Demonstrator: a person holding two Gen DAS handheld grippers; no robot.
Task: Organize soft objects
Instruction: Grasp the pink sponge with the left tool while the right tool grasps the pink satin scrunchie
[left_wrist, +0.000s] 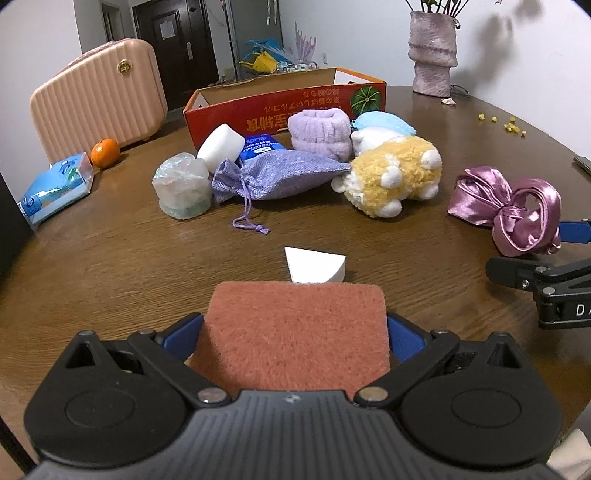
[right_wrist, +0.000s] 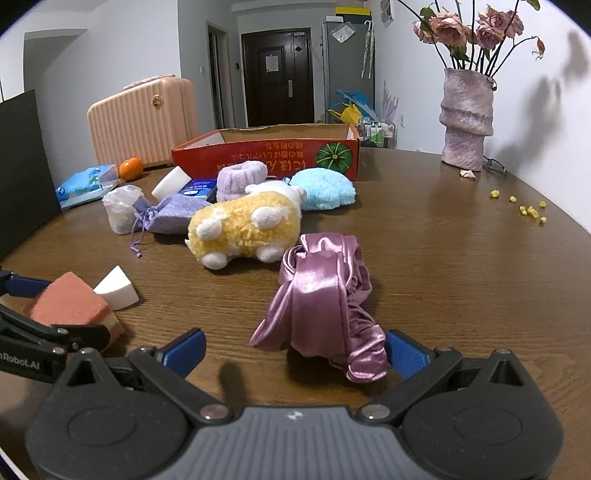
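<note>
Sponge (left_wrist: 295, 332): pinched between my left jaws; lift level to box (left_wrist: 258, 110). Right jaws spread beside satin cloth (right_wrist: 325, 302).

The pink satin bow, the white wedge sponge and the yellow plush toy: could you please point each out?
pink satin bow (right_wrist: 321, 295), right wrist view, on its broad middle fold.
white wedge sponge (left_wrist: 314, 264), left wrist view, on its top face.
yellow plush toy (right_wrist: 240, 221), right wrist view, on its belly.

We see a round brown wooden table (right_wrist: 443, 236) against white walls (right_wrist: 122, 44) — a dark panelled door (right_wrist: 277, 77) stands behind, beside a grey metal cabinet (right_wrist: 347, 70), and a textured pink ceramic vase (right_wrist: 466, 120) casts shadows.
</note>
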